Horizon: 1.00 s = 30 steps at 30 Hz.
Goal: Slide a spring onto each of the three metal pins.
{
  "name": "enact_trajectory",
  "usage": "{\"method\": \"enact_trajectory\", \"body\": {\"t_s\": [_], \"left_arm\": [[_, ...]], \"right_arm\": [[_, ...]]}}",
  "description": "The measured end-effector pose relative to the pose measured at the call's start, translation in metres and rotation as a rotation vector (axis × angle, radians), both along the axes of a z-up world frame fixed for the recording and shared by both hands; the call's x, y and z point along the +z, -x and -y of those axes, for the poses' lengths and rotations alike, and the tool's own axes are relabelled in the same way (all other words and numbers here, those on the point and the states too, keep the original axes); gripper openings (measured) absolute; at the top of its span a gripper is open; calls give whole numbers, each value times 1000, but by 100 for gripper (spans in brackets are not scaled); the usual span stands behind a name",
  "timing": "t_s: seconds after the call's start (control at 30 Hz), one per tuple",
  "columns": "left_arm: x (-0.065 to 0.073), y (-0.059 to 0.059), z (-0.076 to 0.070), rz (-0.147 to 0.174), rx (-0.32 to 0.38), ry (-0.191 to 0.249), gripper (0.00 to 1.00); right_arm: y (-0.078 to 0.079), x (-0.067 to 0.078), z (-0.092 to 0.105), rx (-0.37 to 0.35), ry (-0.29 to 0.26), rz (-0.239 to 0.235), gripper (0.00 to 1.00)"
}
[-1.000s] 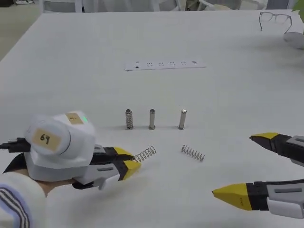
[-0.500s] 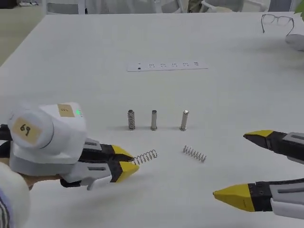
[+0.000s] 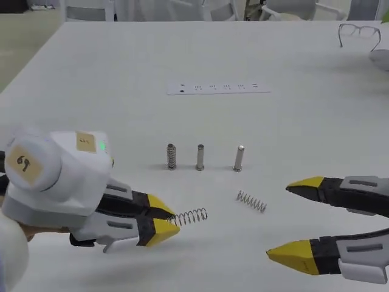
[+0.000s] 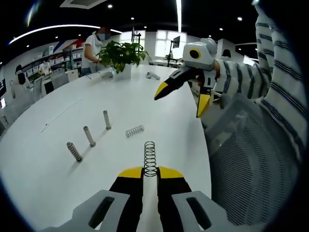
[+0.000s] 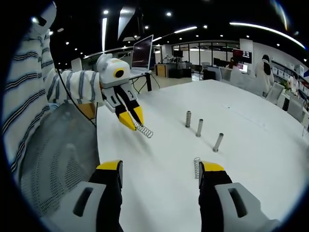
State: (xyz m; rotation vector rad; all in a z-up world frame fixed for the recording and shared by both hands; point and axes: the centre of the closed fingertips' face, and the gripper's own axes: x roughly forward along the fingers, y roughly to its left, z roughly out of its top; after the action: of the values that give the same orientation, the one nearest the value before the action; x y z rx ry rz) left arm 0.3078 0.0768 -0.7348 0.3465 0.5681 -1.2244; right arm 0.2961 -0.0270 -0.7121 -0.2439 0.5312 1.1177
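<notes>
Spring tally first: the seated spring (image 3: 171, 157) is down over the left pin (image 3: 171, 146) of the upright row, as the head view has it, so I count one of three done. The middle pin (image 3: 200, 157) and right pin (image 3: 239, 158) stand bare. My left tool (image 3: 165, 219) is clamped on one end of the held spring (image 3: 189, 216), which juts straight out past the tips, on my side of the row and apart from every pin. I cannot tell whether its free end touches the worktop (image 3: 91, 79). The loose spring (image 3: 251, 201) lies flat on the worktop, near the right pin but not touching it. My right tool (image 3: 278, 221) has its jaws wide apart and grips nothing; in the right gripper view the loose spring sits just beside one jaw tip. By my reckoning two fittings remain: the held spring is picked up but not yet lined up over a pin, and the loose spring is not yet grasped.
</notes>
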Motion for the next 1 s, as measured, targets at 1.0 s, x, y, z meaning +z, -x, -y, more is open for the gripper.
{"method": "enact_trajectory", "body": {"t_s": [1.0], "left_arm": [[7, 22, 24, 8, -149, 19, 2]], "right_arm": [[18, -11, -45, 219, -45, -70, 32]]}}
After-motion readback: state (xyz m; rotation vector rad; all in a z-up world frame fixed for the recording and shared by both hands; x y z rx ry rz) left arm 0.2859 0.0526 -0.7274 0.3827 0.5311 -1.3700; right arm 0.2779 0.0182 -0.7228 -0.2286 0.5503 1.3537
